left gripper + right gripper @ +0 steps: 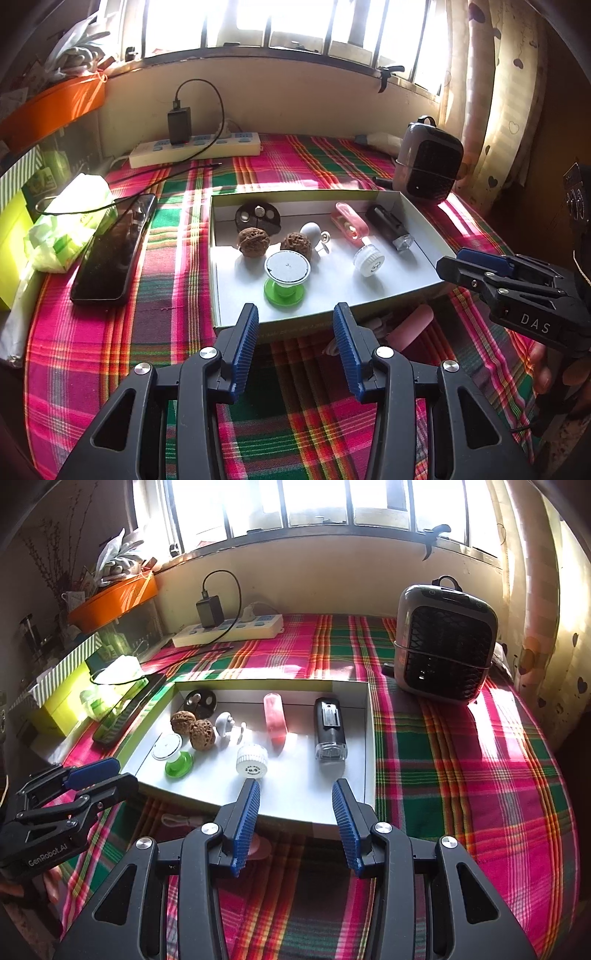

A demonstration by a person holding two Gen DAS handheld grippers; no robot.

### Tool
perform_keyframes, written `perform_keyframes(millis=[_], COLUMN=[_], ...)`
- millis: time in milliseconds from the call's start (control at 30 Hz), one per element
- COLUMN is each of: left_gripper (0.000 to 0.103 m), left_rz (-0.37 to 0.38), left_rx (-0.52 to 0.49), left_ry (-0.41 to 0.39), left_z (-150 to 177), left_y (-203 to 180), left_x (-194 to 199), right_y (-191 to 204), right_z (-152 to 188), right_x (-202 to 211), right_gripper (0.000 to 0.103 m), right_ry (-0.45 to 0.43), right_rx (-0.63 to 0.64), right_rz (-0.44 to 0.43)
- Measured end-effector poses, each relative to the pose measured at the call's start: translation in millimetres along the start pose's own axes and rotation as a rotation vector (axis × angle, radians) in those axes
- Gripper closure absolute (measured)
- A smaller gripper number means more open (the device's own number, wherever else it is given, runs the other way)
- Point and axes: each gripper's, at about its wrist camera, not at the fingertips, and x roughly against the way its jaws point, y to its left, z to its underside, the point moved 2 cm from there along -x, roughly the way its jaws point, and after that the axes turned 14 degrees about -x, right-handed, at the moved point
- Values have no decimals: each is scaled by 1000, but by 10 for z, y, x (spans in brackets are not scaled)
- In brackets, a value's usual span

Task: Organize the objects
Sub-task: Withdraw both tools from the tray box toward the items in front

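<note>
Shallow white tray [424, 218], on a plaid-clothed counter [110, 350]. Contents, all lying loose: two walnuts [253, 240], green-footed disc stand [286, 275], black round case [258, 218], small white figure [312, 232], white ribbed cap [369, 261], pink tube [351, 223], black torch-like device [391, 226]

Outside the tray: a pink cylindrical item [413, 326] beside a coil of white cord [373, 325], lying on the cloth just against the tray's near wall. Judged the likely next pick, being the only small things not yet boxed

Left tongs [295, 332]: wide apart, holding nothing, hovering at the tray's near rim; the pink item lay at about 3 o'clock from their tips, its long axis running toward 1 o'clock

Right tongs [295, 814]: likewise wide and holding nothing; the pink item [258, 847] showed just behind the left-hand pad [245, 823], near 8 o'clock, mostly hidden

Nearer arm: the right, by judgement, since the item sat almost at its pad and only a short pull back and down would be needed

Elsewhere: phone [114, 251], power strip [195, 149], small heater [428, 164]
</note>
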Motion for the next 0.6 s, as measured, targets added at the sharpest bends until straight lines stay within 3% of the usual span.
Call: perform_keyframes(millis=[333, 600], left_gripper=[62, 62], left_rz=[76, 94], left_rx=[-55, -92], left_ry=[51, 71], left_z=[145, 139], left_y=[-189, -260], left_x=[-163, -308], right_y=[-98, -148], right_z=[232, 320], right_x=[94, 96], right_gripper=[61, 61], right_ry=[2, 16], right_rx=[-34, -48], right_rz=[0, 0])
